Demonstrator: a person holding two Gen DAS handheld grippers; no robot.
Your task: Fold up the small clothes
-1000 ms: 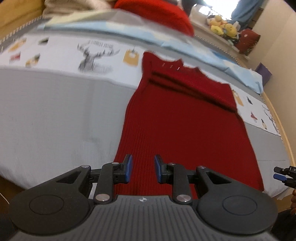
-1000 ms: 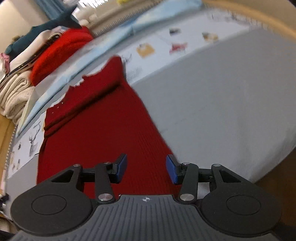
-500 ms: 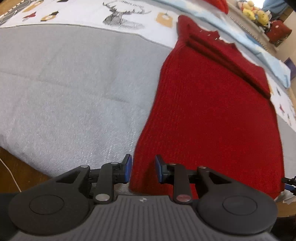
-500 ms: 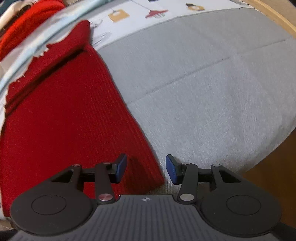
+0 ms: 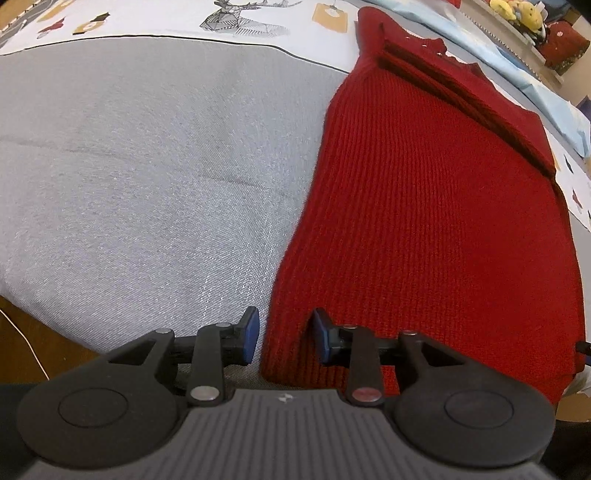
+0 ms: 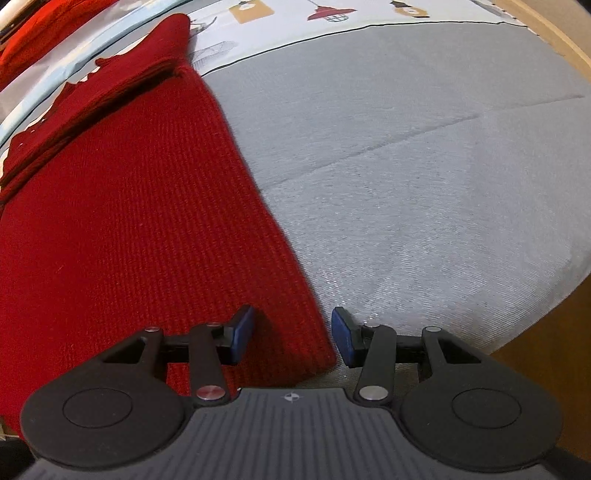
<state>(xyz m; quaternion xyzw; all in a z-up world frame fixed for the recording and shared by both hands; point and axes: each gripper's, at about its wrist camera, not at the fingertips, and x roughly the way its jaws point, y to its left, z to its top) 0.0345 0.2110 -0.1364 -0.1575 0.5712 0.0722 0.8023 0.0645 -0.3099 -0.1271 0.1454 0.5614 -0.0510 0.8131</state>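
Observation:
A red knit garment [image 5: 424, 206] lies flat on the grey bed cover [image 5: 147, 166], its sleeves folded across the far end. My left gripper [image 5: 284, 334] points steeply down over the garment's near left corner. Its jaws are opening, one pad over the grey cover and one over the red knit, neither pressing on the cloth. In the right wrist view the same garment [image 6: 129, 221] fills the left side. My right gripper [image 6: 291, 334] stands open astride the near right corner, the hem edge between its blue pads [image 6: 341, 336].
A white printed sheet [image 5: 236, 18] with a deer drawing runs behind the grey cover, then a light blue cloth [image 5: 554, 107]. Plush toys [image 5: 517, 14] sit far right. Red folded clothes [image 6: 33, 33] lie at the back. Brown floor [image 6: 546, 354] shows past the bed's near edge.
Both grippers have sunk and tipped downward toward the garment's near hem, each now over a near corner. The left jaws stand a little wider than before.

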